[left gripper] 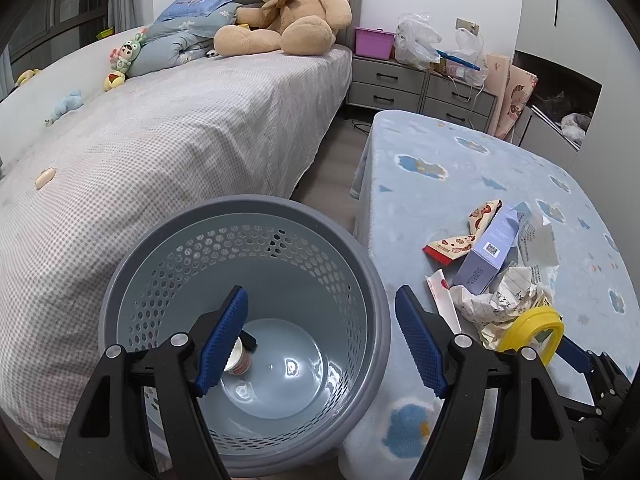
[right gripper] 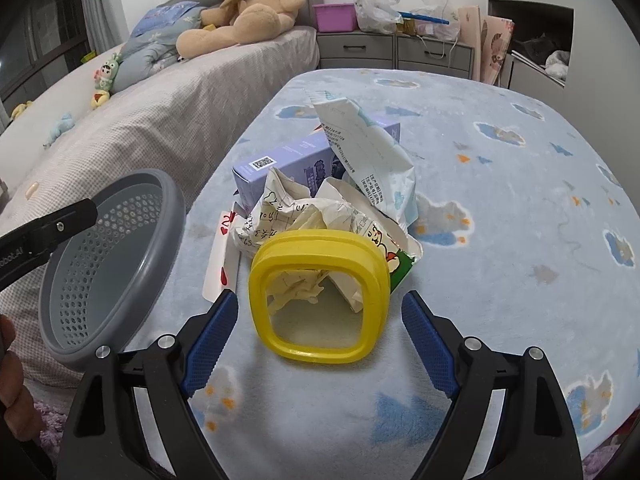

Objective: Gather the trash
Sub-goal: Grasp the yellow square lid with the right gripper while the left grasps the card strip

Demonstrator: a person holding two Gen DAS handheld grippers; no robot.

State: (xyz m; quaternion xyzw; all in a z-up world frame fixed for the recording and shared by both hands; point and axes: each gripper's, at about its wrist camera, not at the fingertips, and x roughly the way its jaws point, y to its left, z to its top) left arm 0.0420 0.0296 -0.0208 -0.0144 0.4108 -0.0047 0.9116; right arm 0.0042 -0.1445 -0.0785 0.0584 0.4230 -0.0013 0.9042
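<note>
We note the right gripper (right gripper: 320, 340) with fingers spread, empty. Between and just beyond them lies a yellow ring-shaped lid (right gripper: 320, 300), squarish with rounded corners, tilted up against crumpled paper (right gripper: 296, 216). Behind it sit a lavender box (right gripper: 280, 160) and a torn white wrapper (right gripper: 372, 148), all on the blue cloud-print counter (right gripper: 500, 200). Our left gripper (left gripper: 320, 336), fingers also spread and empty, hangs over the grey perforated bin (left gripper: 248, 272) at the counter's left edge; a small cup (left gripper: 240, 358) lies inside.
</note>
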